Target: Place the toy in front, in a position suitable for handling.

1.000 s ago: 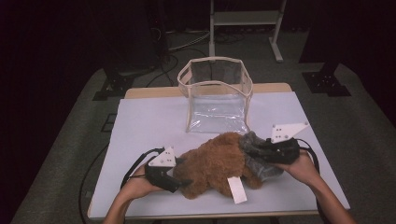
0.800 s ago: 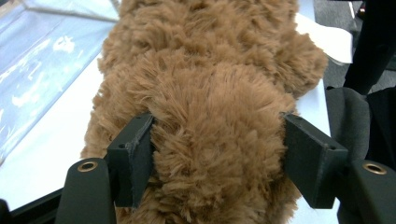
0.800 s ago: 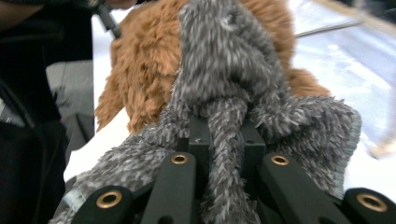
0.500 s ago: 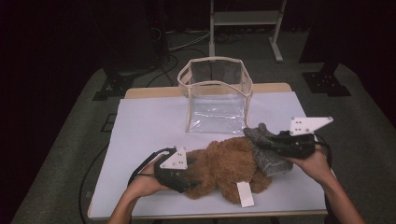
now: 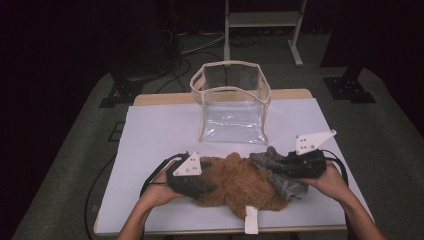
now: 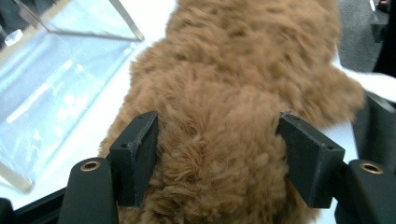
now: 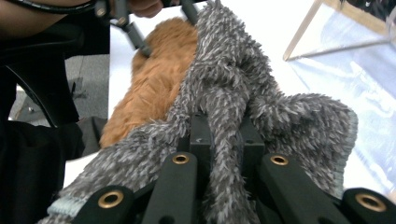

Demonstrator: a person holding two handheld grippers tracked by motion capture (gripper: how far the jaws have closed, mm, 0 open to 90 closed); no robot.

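A brown fuzzy plush piece [image 5: 240, 187] lies on the white table cover near the front edge, with a white tag [image 5: 251, 220] hanging from it. My left gripper [image 5: 206, 189] holds its left end; in the left gripper view the jaws press into the brown fur [image 6: 219, 93] from both sides. A grey fuzzy cloth [image 5: 280, 175] lies against the plush's right end. My right gripper [image 5: 275, 169] is shut on a fold of the grey cloth [image 7: 224, 84], raised slightly off the table.
A clear plastic bag with a cream rim [image 5: 232, 102] stands open at the table's back middle. The white cover [image 5: 155, 130] has bare room on the left. A metal stand [image 5: 260, 20] and cables sit on the floor beyond.
My right gripper has pulled the grey cloth right and up, off the brown plush. My left gripper has pushed slightly right into the plush's left end.
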